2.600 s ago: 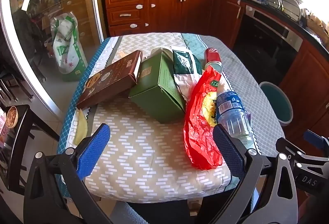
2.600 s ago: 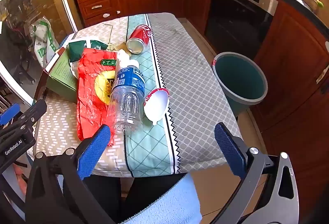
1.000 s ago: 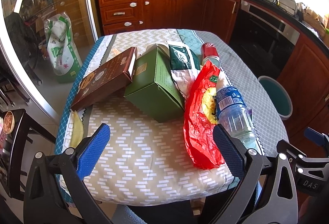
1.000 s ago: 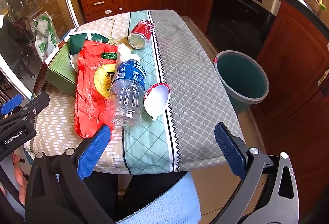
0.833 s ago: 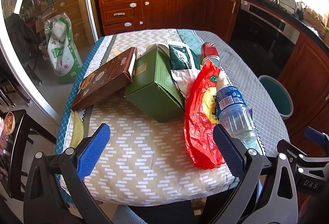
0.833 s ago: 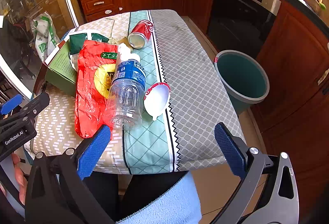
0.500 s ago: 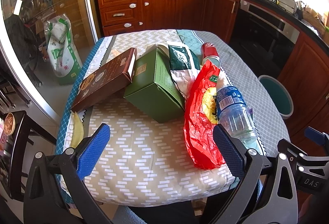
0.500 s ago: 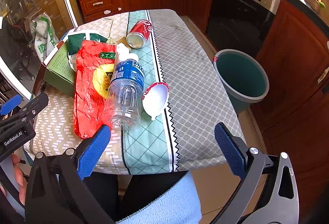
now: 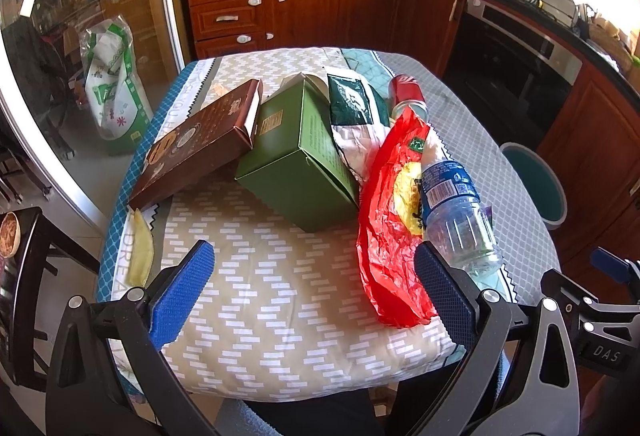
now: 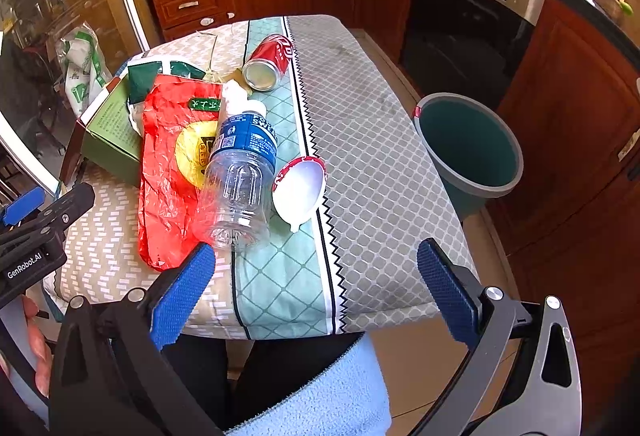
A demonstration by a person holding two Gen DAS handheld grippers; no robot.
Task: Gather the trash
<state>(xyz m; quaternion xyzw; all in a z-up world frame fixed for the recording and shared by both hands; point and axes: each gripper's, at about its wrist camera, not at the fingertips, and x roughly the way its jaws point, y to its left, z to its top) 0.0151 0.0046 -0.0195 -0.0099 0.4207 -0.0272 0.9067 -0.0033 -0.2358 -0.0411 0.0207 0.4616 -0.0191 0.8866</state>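
Note:
Trash lies on a cloth-covered table: a brown box, a green box, a green-and-white pouch, a red plastic bag, a clear bottle with a blue label, a red can on its side and a crushed white cup. A teal bin stands on the floor right of the table. My left gripper hangs open over the near table edge. My right gripper is open too, just short of the bottle's base. Neither holds anything.
Wooden cabinets and an oven line the far wall and right side. A glass door with a green-and-white bag behind it stands on the left. A yellowish peel lies at the table's left edge. A person's legs are below.
Both grippers have crept slightly closer to the table. Nothing on the table has moved, and both stay open.

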